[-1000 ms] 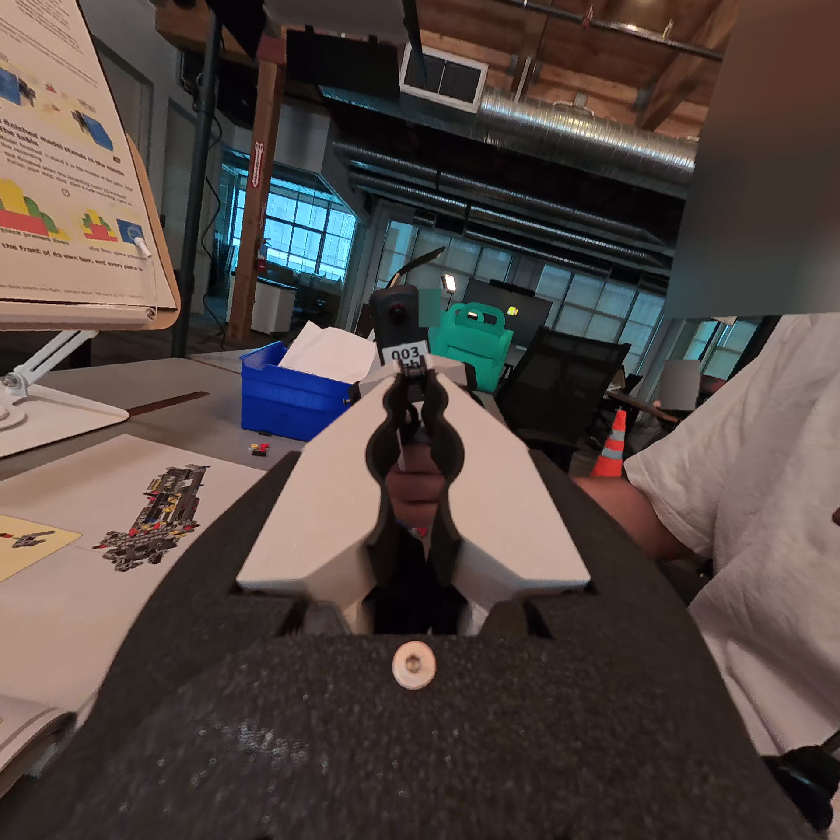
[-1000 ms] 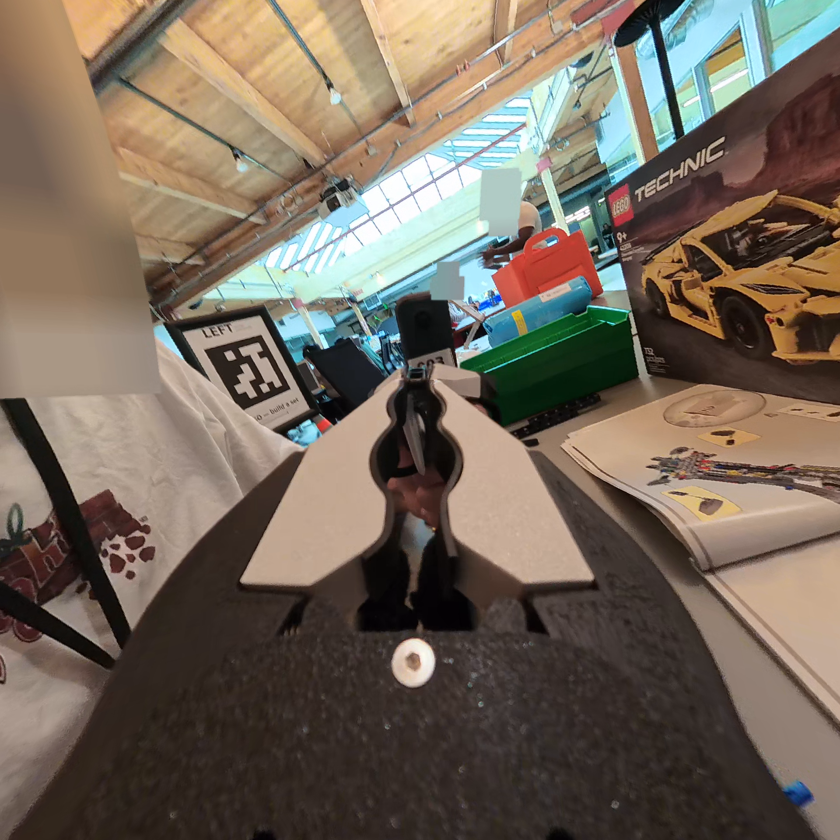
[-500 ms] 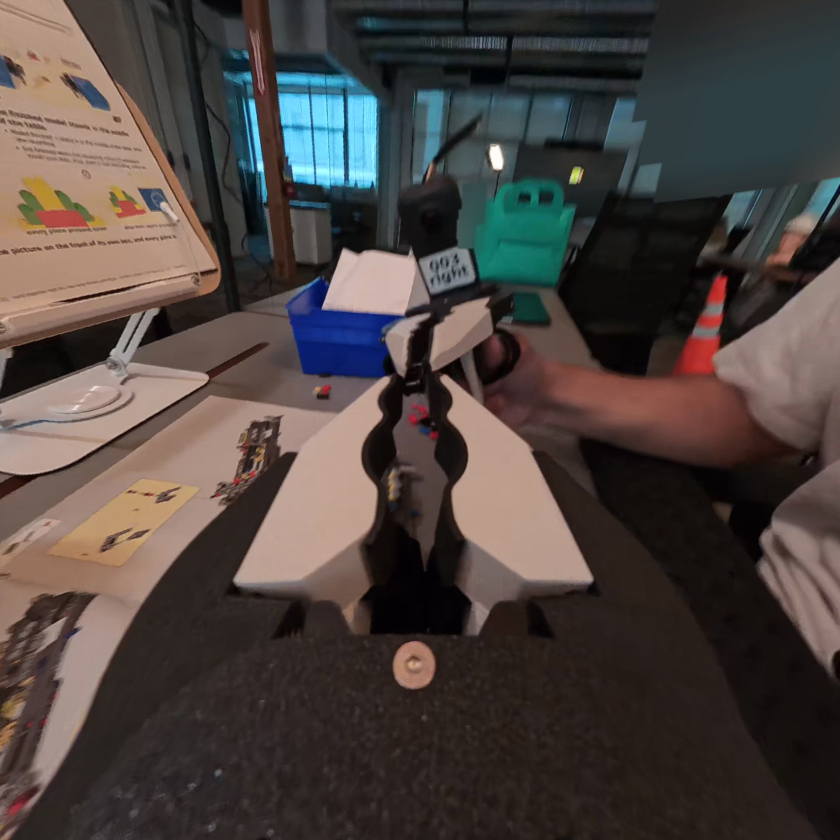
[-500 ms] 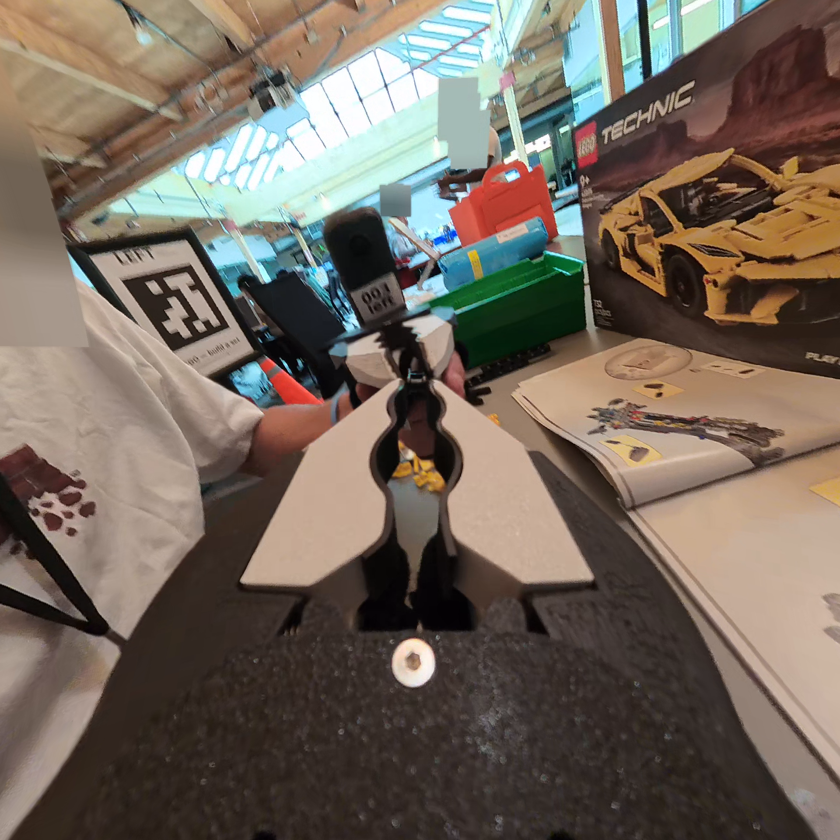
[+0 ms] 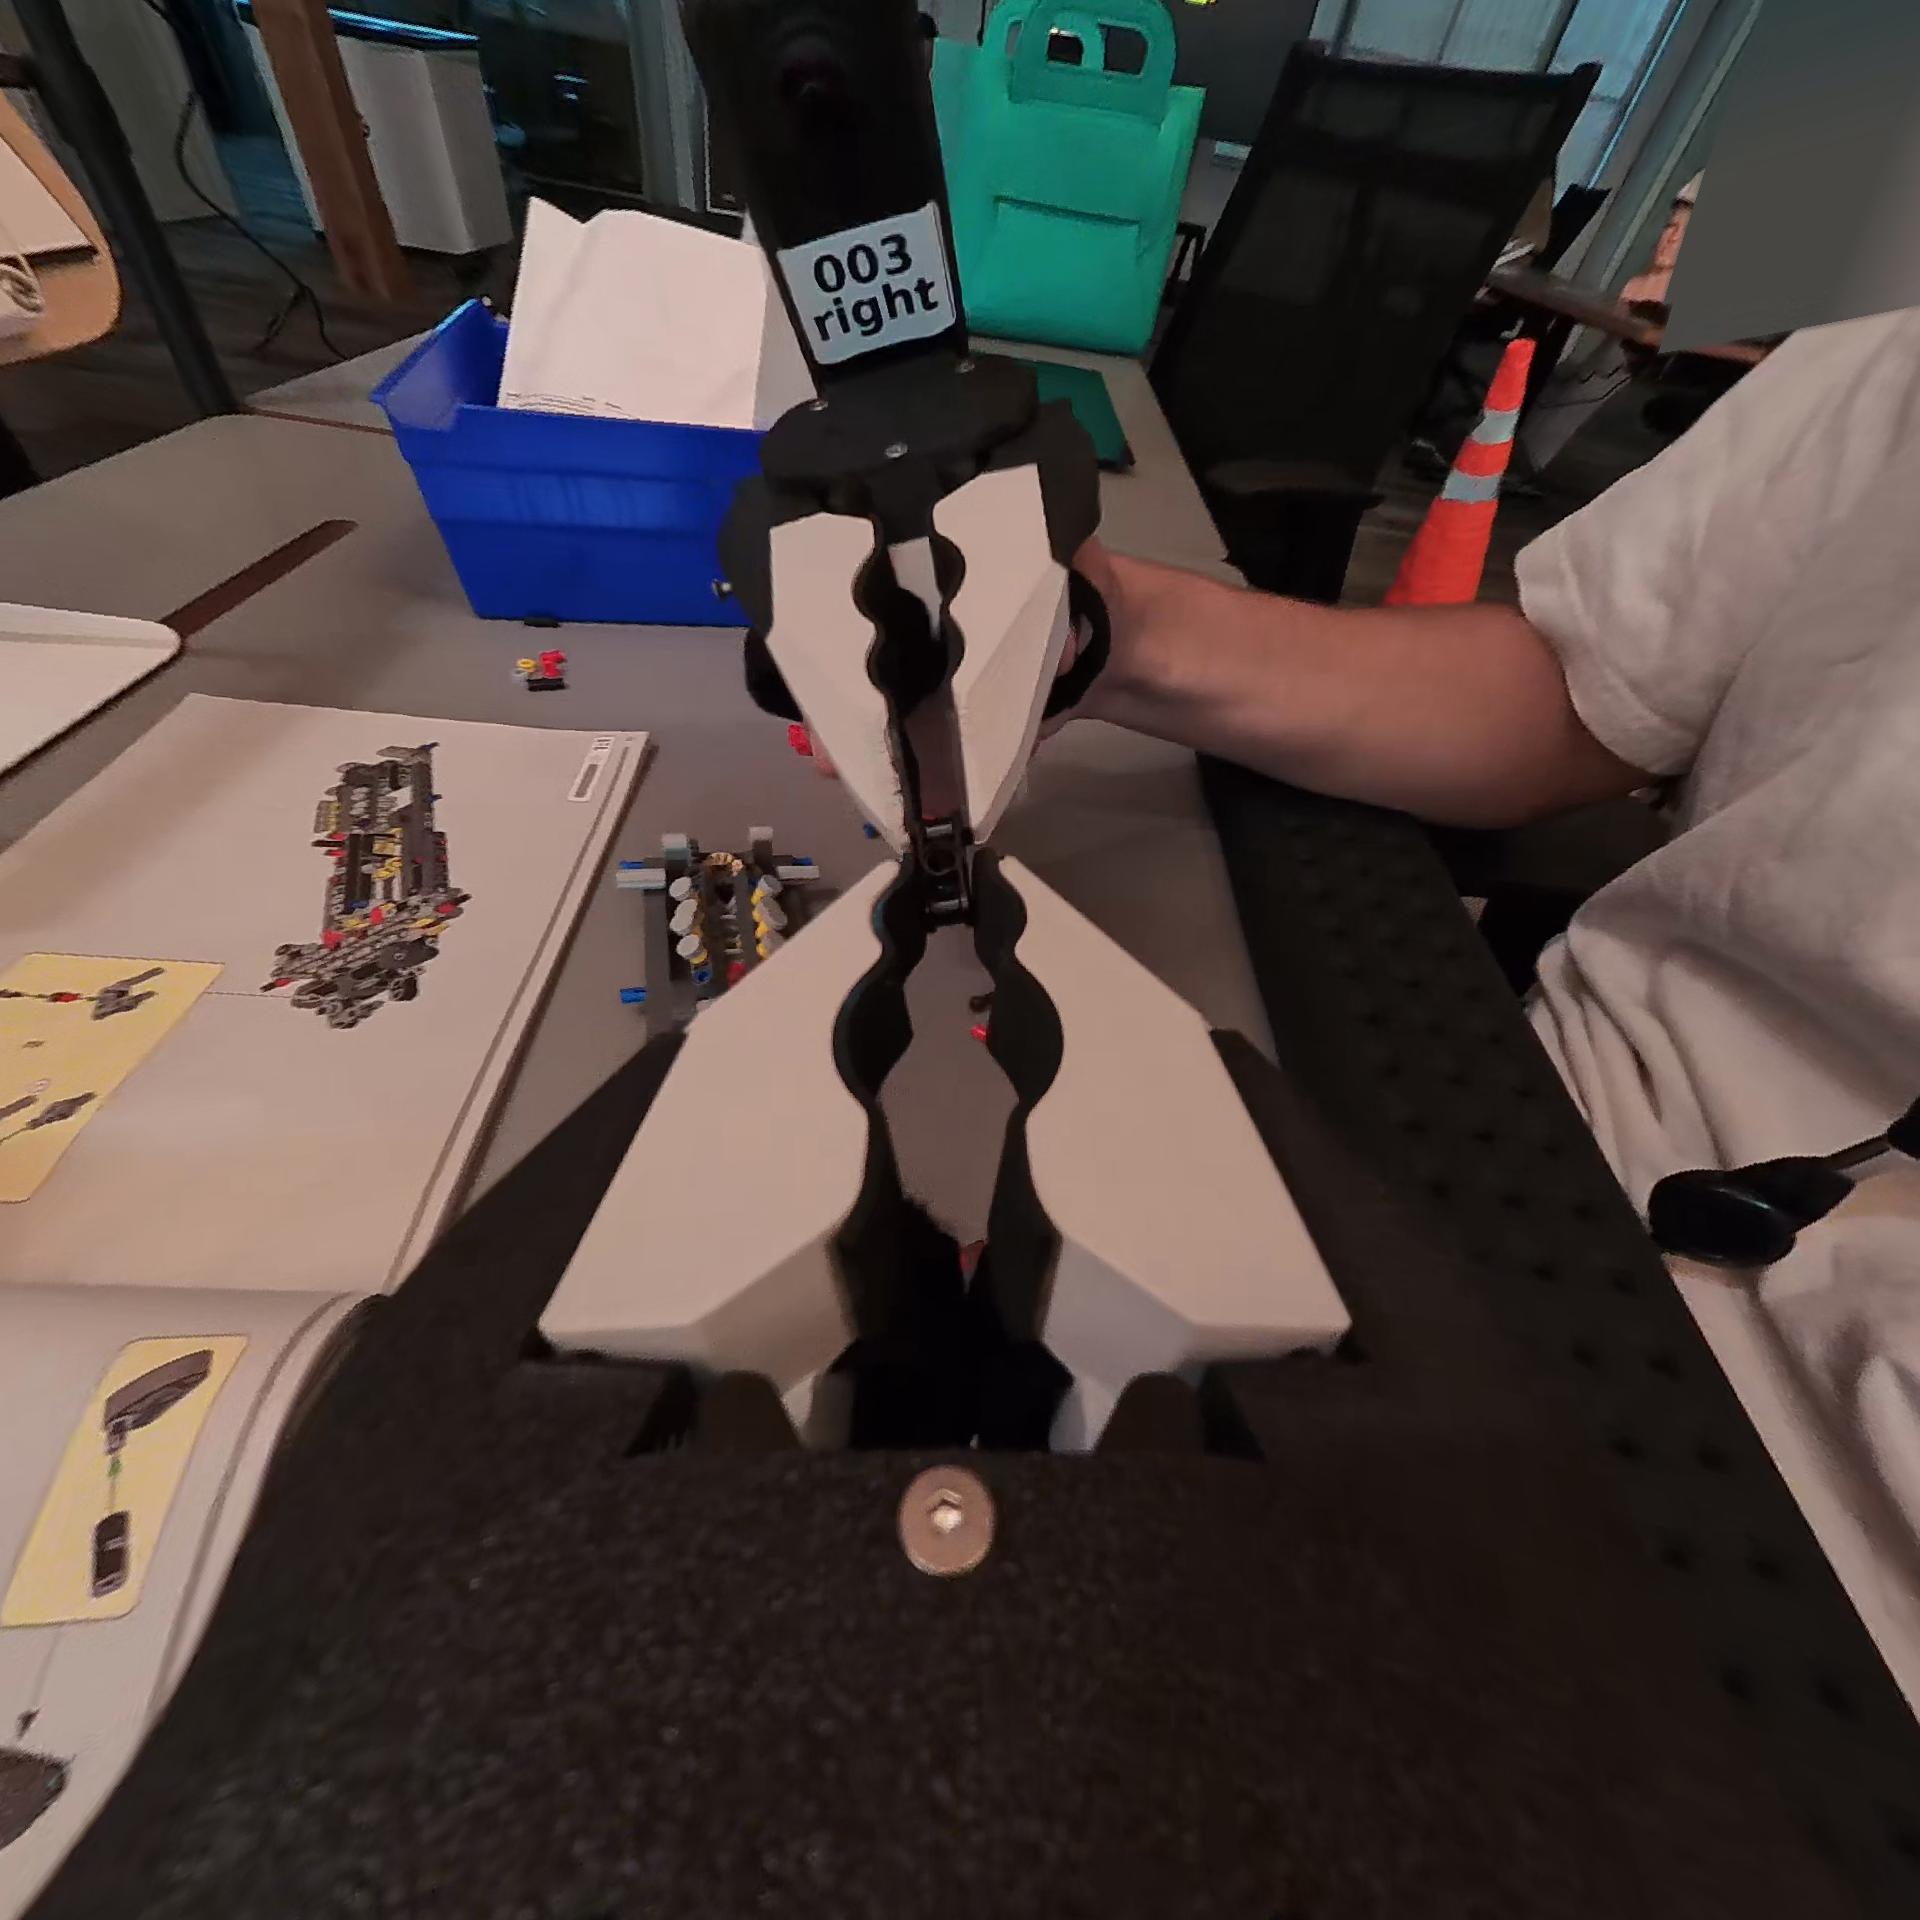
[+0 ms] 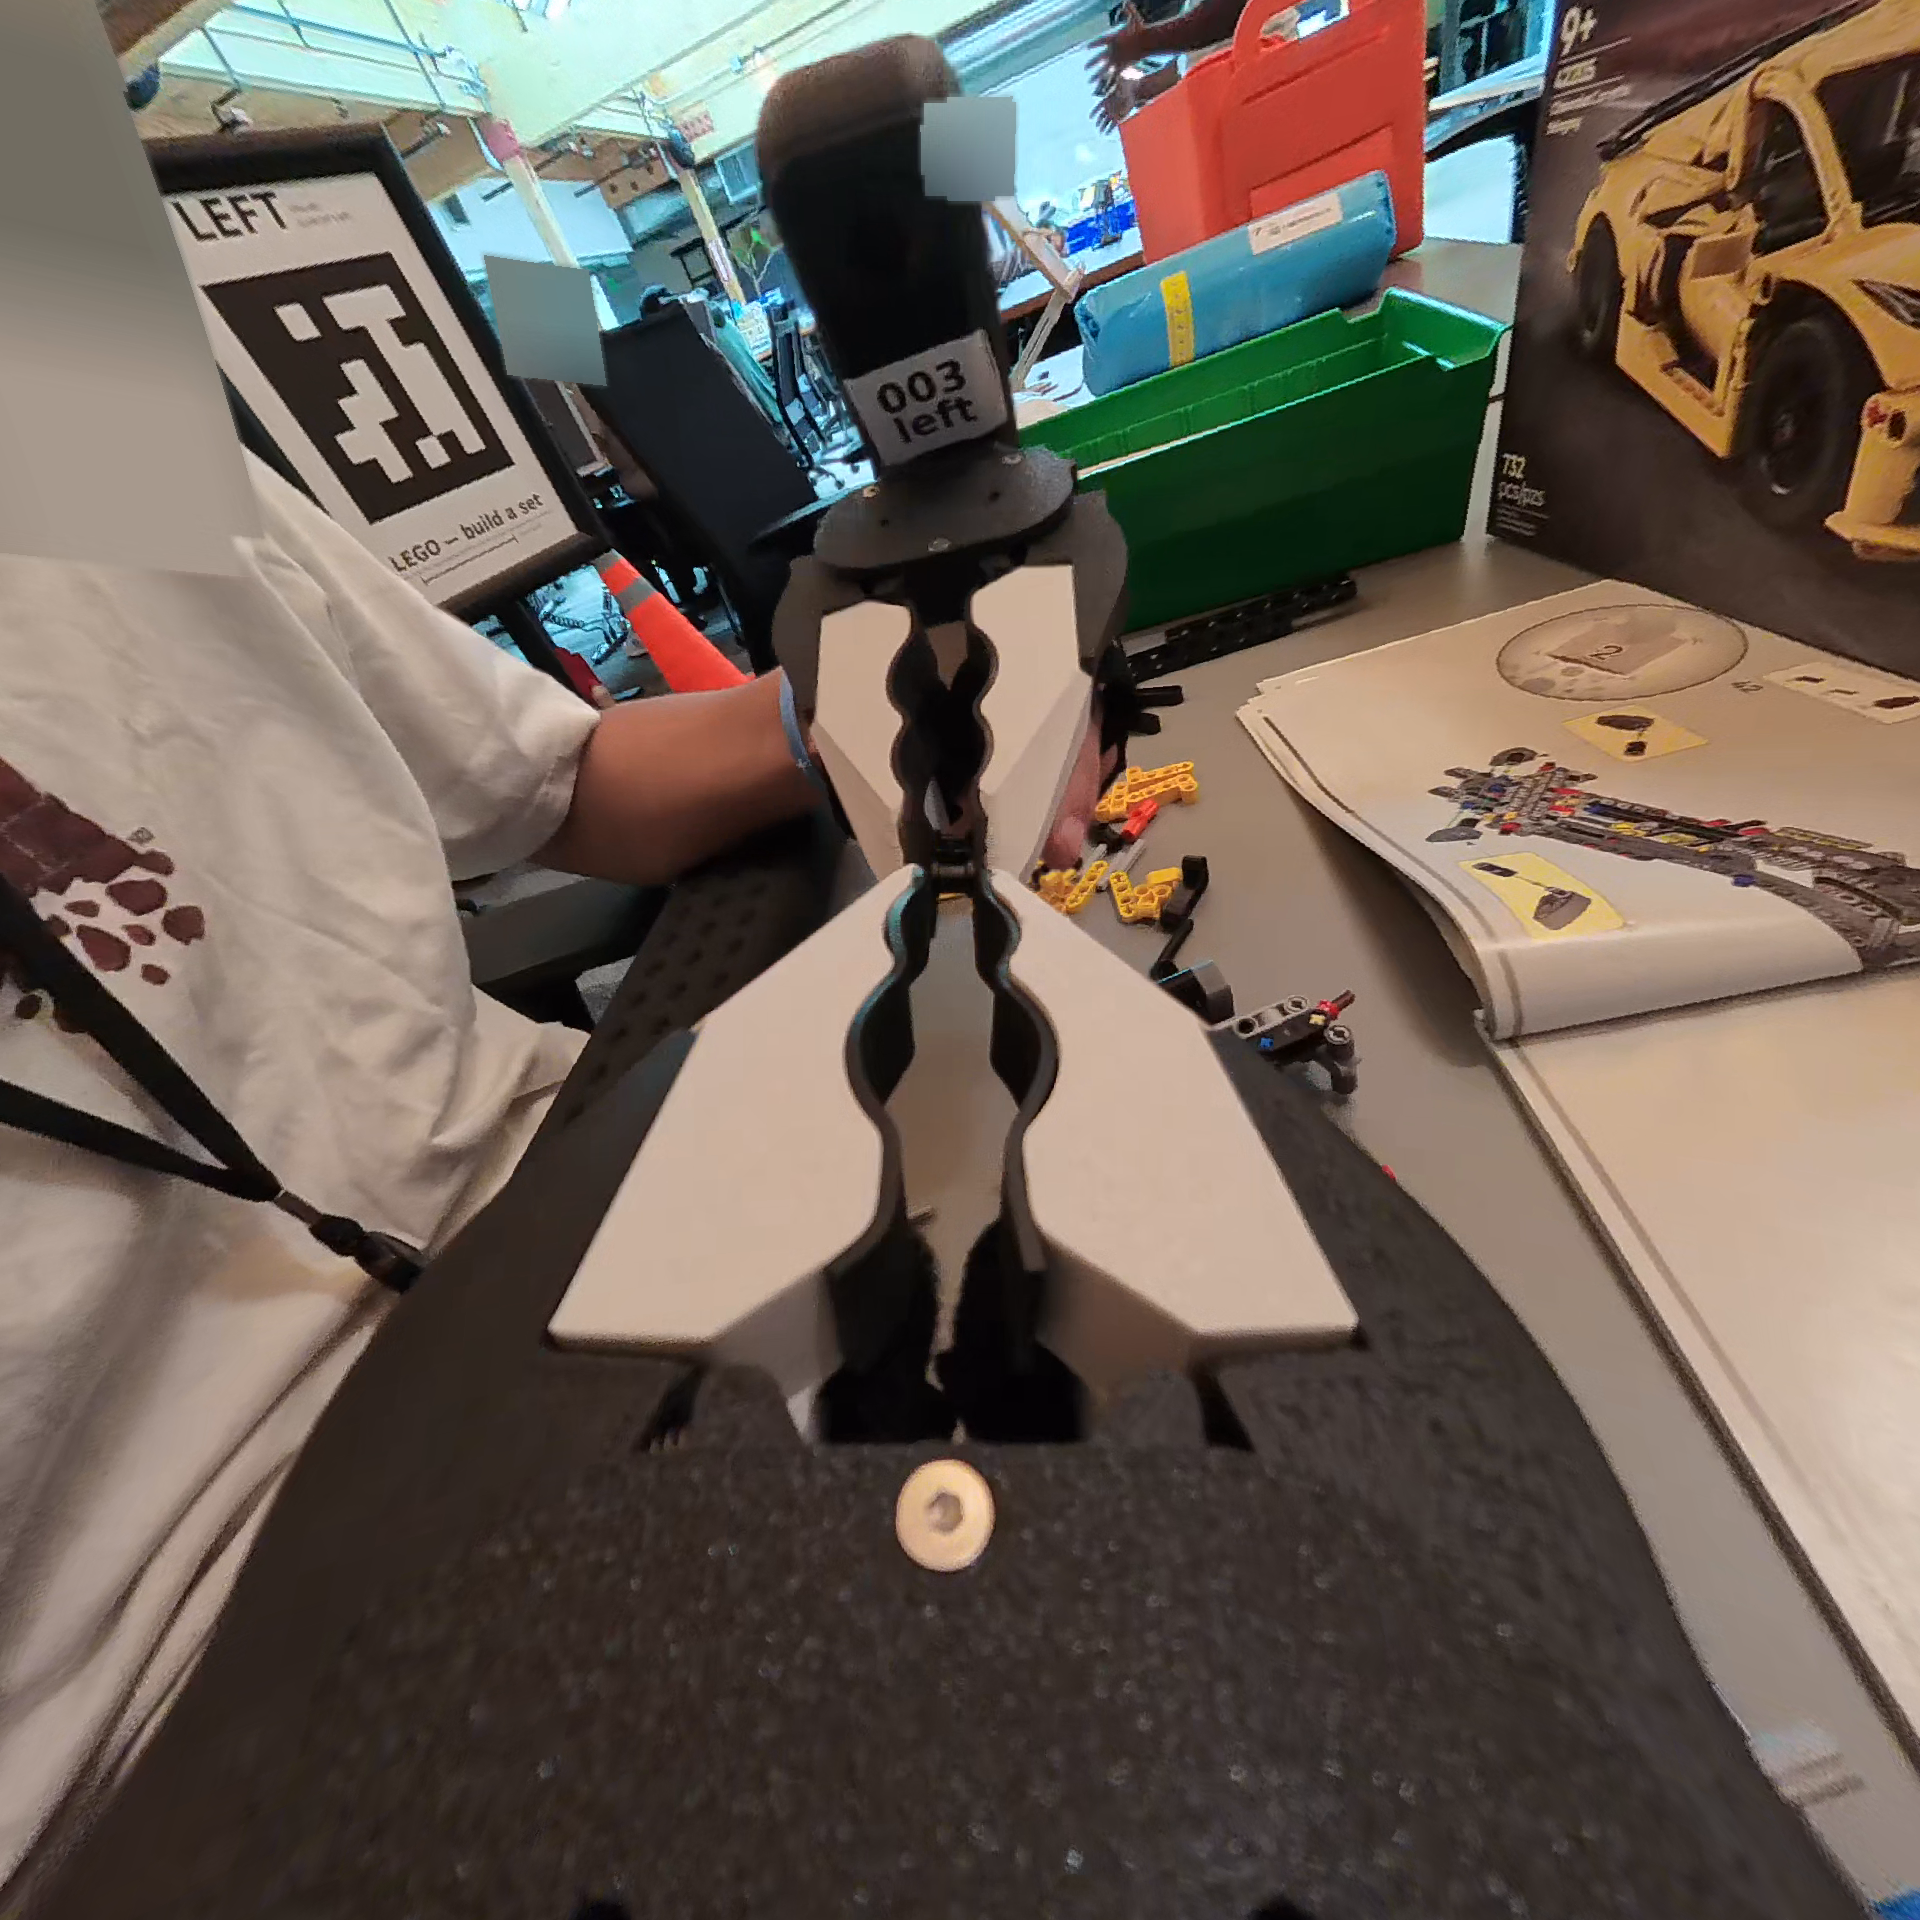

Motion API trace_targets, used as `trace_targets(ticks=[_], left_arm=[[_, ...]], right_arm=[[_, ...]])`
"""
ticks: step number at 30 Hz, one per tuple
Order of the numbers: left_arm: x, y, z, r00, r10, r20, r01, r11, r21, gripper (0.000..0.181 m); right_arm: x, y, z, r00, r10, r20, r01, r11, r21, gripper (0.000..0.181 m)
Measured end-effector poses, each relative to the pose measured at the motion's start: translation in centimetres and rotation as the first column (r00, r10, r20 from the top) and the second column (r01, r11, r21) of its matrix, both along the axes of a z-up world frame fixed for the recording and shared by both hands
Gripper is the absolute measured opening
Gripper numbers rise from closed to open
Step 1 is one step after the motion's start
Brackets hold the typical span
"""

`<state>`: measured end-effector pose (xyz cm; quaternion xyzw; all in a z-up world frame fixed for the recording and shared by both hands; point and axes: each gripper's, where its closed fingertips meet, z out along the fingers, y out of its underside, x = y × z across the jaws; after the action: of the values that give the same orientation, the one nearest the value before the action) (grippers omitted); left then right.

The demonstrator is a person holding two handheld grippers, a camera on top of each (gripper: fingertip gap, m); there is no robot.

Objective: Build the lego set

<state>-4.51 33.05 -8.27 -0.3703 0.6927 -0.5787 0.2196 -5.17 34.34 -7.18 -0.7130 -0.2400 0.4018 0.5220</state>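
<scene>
Lego piece (image 5: 943, 868) pinched tip-to-tip at 12 o'clock, clamped by both left gripper (image 5: 943, 883) and right gripper (image 6: 943, 878), above table (image 5: 1122, 831). Risk: misaligned push, piece popped loose.

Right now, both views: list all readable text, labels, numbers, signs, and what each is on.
I can't quote writing; here is what carries it.
White sticker, black camera post, left wrist view: legible.
White label, black post, right wrist view: legible.
Framed marker sign: legible.
Yellow-car set box: legible.
Instruction booklet: too small.
Blue roll's label: blurred.
</scene>
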Motion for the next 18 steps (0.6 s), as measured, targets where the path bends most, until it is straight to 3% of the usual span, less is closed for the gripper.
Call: trace_targets(ticks=[18], left_arm=[[0.2, 0.0, -1.5, 0.999, 0.003, -0.036, -0.001, 0.998, 0.056, 0.007]], right_arm=[[0.5, -0.3, -1.8, 0.992, -0.007, 0.126, 0.013, 0.999, -0.049, 0.007]])
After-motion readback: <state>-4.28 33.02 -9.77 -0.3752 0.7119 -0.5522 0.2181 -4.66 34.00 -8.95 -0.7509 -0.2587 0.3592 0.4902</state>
